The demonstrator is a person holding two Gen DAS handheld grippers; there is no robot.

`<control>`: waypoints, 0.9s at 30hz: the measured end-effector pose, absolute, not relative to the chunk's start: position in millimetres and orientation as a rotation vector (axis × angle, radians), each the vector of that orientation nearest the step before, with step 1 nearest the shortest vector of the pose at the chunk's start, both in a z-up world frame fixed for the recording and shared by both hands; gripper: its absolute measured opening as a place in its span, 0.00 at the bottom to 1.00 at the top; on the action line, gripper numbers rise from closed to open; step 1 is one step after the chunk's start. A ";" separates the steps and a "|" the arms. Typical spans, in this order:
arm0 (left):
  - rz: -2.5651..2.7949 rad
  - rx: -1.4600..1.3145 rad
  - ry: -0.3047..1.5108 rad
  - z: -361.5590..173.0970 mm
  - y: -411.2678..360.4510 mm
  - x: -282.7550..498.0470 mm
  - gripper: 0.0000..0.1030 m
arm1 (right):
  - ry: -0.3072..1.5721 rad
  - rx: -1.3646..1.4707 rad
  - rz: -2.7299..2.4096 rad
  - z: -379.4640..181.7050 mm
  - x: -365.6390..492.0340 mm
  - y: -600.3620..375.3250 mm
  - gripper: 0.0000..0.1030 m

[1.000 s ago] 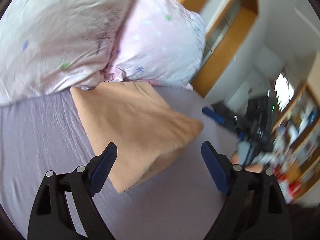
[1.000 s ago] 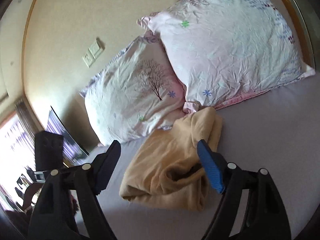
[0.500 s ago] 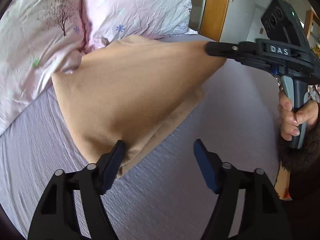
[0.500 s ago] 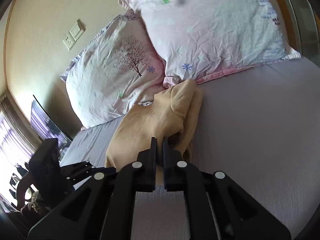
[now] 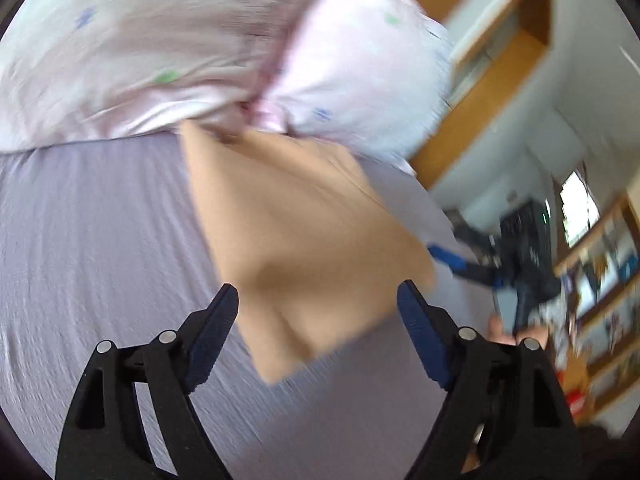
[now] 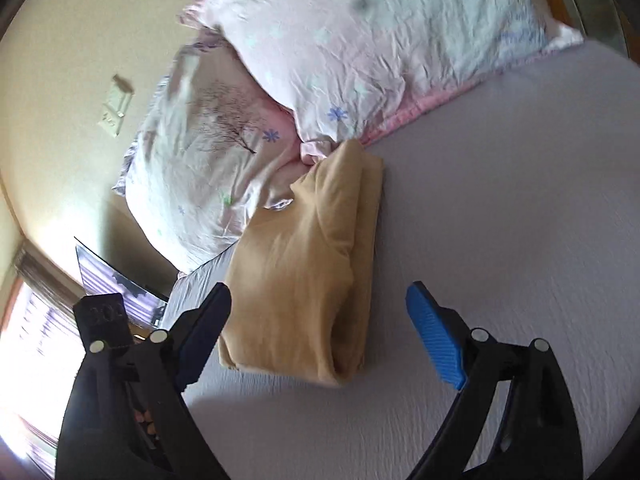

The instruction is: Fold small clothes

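The folded tan garment (image 6: 304, 272) was soft matt knit cloth. The lilac bedsheet (image 6: 500, 208) looked finely ribbed, the floral pillowcases (image 6: 384, 40) creased with a faint sheen.

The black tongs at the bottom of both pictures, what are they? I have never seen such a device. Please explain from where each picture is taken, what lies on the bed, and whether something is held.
They are handheld grippers, one in each of a person's hands, each with a fisheye camera looking along its two fingers. One picture comes from the left gripper, the other from the right gripper. Both stand open and hold nothing. On the lilac bed sheet lies a folded tan garment, its far end touching two flowered pillows. The left view is blurred.
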State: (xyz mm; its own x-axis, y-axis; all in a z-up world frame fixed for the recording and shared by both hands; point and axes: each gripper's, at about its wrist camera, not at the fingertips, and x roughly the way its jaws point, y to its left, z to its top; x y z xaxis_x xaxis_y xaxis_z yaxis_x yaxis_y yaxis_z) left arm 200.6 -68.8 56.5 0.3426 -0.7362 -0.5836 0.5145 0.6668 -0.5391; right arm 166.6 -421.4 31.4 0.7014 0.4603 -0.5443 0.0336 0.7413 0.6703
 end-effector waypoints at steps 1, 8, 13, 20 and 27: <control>-0.804 -0.312 0.933 52.3 -66.7 210.2 0.79 | 0.803 0.719 0.265 28.5 179.5 -422.2 0.81; -0.803 -0.466 1.126 12.1 -80.5 247.7 0.78 | 0.910 0.779 0.320 2.0 207.9 -411.9 0.70; -0.782 -0.544 1.142 2.3 -78.7 255.7 0.48 | 0.919 0.828 0.384 -16.3 214.0 -402.0 0.26; -0.777 -0.568 1.026 24.9 -21.4 238.6 0.33 | 0.859 0.721 0.510 10.6 212.3 -347.6 0.19; -0.658 -0.388 0.970 34.3 20.6 207.7 0.39 | 0.941 0.571 0.427 6.0 213.1 -305.9 0.55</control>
